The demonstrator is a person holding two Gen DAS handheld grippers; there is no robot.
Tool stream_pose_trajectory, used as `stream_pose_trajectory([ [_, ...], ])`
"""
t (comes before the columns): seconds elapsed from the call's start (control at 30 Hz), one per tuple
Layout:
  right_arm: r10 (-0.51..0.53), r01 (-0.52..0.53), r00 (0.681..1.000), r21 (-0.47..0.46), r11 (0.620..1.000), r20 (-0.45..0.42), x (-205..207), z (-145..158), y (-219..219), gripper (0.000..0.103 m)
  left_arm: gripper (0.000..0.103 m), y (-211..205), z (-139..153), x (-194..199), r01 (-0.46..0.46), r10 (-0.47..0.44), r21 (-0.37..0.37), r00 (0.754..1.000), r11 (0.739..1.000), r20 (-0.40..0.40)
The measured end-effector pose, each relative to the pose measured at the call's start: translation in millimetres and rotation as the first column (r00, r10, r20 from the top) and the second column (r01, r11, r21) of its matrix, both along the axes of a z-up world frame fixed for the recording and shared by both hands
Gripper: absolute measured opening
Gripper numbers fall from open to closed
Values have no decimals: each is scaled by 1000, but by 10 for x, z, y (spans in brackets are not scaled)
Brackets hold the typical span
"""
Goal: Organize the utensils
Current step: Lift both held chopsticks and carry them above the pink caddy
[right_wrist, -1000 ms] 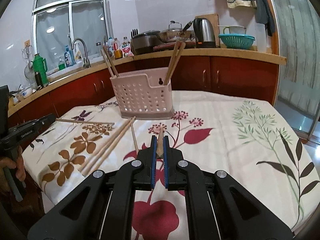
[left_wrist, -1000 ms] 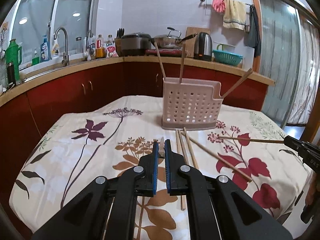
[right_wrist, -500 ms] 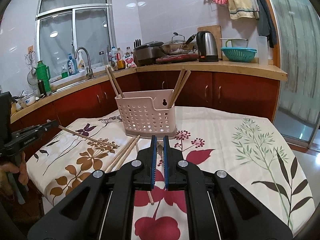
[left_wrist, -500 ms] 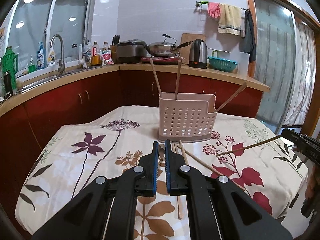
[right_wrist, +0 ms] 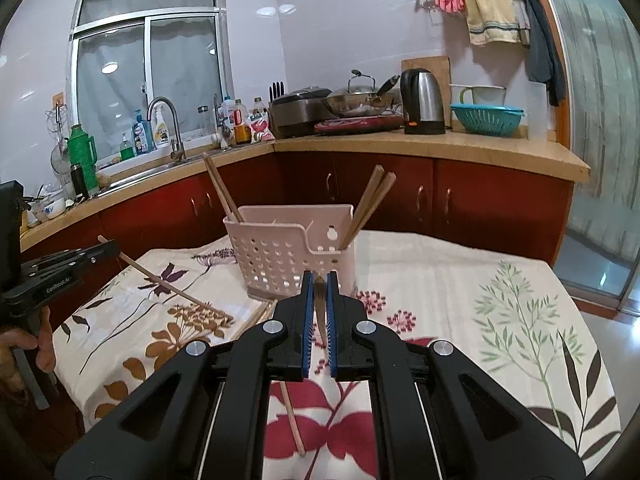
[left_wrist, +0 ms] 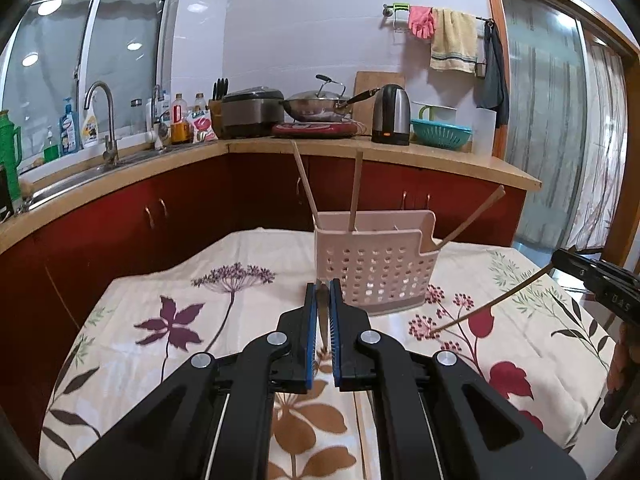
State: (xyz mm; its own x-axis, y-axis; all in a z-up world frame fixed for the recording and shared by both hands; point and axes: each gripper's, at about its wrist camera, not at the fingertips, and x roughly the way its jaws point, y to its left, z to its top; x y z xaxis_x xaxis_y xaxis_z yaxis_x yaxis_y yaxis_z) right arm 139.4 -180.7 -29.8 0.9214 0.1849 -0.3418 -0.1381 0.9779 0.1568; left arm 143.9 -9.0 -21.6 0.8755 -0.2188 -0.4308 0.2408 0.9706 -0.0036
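Observation:
A pink perforated utensil holder (left_wrist: 372, 276) (right_wrist: 280, 256) stands on the flowered tablecloth with several wooden chopsticks (right_wrist: 368, 204) leaning in it. My left gripper (left_wrist: 322, 292) is shut on a chopstick seen end-on between its blue pads. From the right wrist view that chopstick (right_wrist: 176, 288) slants down from the left gripper (right_wrist: 112, 246) toward the cloth. My right gripper (right_wrist: 319, 280) is shut on another chopstick. The left wrist view shows that chopstick (left_wrist: 492, 306) sticking out of the right gripper (left_wrist: 560, 258) above the table. Both grippers hover short of the holder.
Loose chopsticks (right_wrist: 256, 316) lie on the cloth in front of the holder, one more (right_wrist: 292, 420) under my right gripper. Red cabinets and a counter (left_wrist: 400, 152) with kettle, wok and sink run behind the table. A hand (right_wrist: 40, 352) grips the left handle.
Both grippers have risen from the cloth and come closer to the holder, each carrying its chopstick up with it. Both stay shut.

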Motion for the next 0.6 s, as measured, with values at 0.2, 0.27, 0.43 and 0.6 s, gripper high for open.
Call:
stream_pose_trajectory([
  [0.2, -2, 2, 999, 4, 1000, 39, 189, 66, 14, 7, 7, -71, 78, 157, 19, -19, -1, 1000, 1000, 19],
  [0.27, -6, 5, 999, 6, 1000, 52, 238, 72, 15, 7, 7, -106, 107, 206, 28, -28, -1, 999, 1000, 27],
  [0.43, -8, 7, 997, 12, 1000, 70, 285, 130, -9, 6, 7, -154, 215, 254, 41, -41, 0, 998, 999, 52],
  [0.6, -8, 7, 995, 14, 1000, 104, 222, 258, -29, 6, 7, -158, 396, 221, 53, -52, -6, 994, 999, 93],
])
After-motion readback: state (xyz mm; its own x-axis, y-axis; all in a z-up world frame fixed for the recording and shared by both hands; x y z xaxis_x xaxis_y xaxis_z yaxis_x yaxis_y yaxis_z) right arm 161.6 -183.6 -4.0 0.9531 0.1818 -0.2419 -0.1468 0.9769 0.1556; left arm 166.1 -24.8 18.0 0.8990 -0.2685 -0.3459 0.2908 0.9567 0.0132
